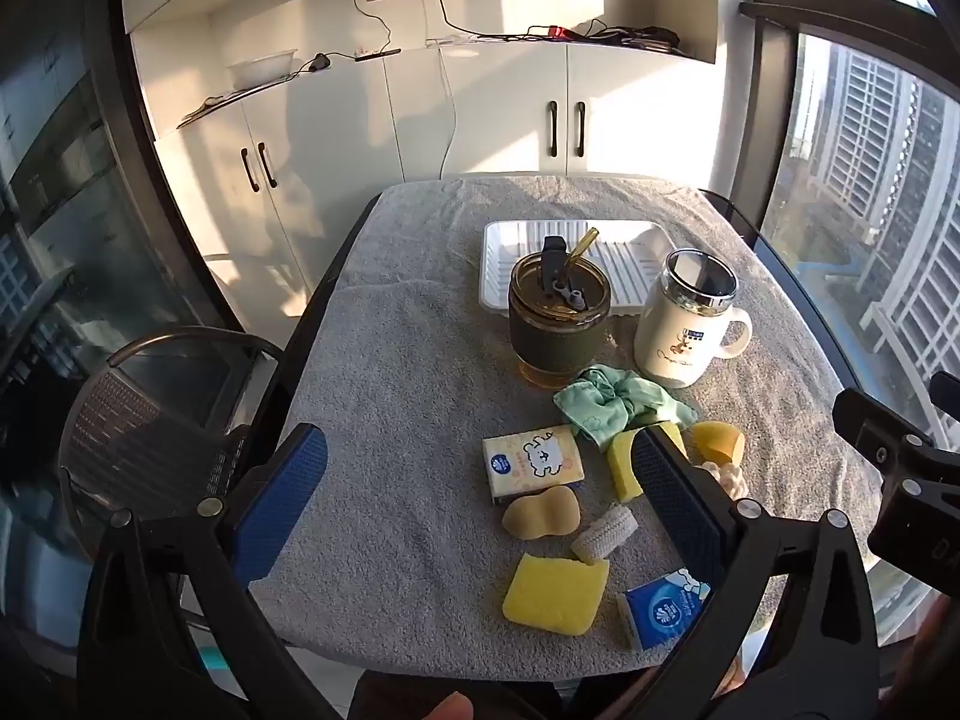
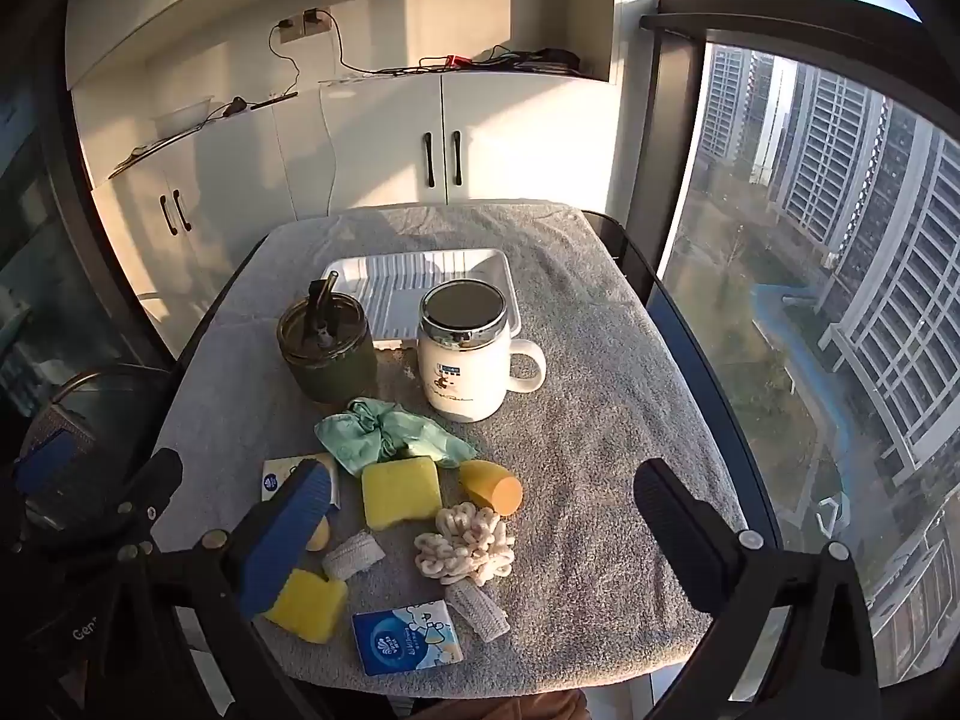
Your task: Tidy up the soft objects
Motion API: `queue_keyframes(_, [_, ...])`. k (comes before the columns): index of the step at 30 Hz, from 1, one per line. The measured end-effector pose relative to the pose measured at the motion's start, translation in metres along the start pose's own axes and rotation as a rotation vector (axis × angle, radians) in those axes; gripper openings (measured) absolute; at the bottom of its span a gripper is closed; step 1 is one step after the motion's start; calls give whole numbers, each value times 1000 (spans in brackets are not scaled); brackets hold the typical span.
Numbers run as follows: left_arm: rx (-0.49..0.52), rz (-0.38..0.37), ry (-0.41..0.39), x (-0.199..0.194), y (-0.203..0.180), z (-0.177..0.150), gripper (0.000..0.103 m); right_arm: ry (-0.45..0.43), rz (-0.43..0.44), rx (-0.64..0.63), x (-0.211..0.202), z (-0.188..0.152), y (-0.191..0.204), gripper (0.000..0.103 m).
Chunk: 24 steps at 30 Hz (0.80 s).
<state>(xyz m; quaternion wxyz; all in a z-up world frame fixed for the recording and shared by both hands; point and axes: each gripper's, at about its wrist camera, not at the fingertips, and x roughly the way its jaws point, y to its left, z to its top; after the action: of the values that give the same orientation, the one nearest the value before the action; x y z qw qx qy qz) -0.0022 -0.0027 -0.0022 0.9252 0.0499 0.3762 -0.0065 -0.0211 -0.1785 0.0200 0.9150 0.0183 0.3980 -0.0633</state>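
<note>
Left wrist view shows me both fingers of my left gripper [image 1: 480, 474] spread wide with nothing between them, hanging above the near half of the table [image 1: 384, 360], which is covered by a grey towel. My right gripper [image 2: 486, 492] is spread just as wide and just as empty, angled down over the same clutter.

I judge nothing has been sorted yet: the white tray [image 2: 384, 282] at the far end lies bare, with the green tumbler [image 2: 327, 354] and the white mug [image 2: 465, 360] standing in front of it. The soft things sit in a loose heap nearer to me: a mint cloth scrunchie [image 2: 384, 429], two yellow sponges [image 2: 401, 492] [image 2: 307, 606], an orange egg-shaped sponge [image 2: 491, 485], a cream knotted scrunchie [image 2: 467, 543], two small ribbed white bands [image 2: 477, 609] [image 2: 354, 553], a tan peanut-shaped sponge [image 1: 542, 510], and two tissue packs, one blue [image 2: 407, 636] and one pale yellow [image 1: 533, 459].

So I am at the very start, choosing a first pick. The cream scrunchie lies between my right fingers' line of sight, apart from its neighbours, so I would lower onto it, close gently since it will squash, then carry it past the mug to the tray. Everything looks light and compressible; the cloth may drag on the towel
</note>
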Motion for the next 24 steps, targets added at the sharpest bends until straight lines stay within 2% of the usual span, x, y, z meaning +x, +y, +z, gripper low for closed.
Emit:
queue_keyframes(5, [-35,-43,27,6,7,0,103,6,6,5,1,-2,1,103])
queue_keyframes(10, [-33,-13,17,6,7,3,103,-2,8,5,-2,2,-2,103])
queue_keyframes(24, [-26,-25,7,2,5,5,103,0,-1,-6,-1,1,2,103])
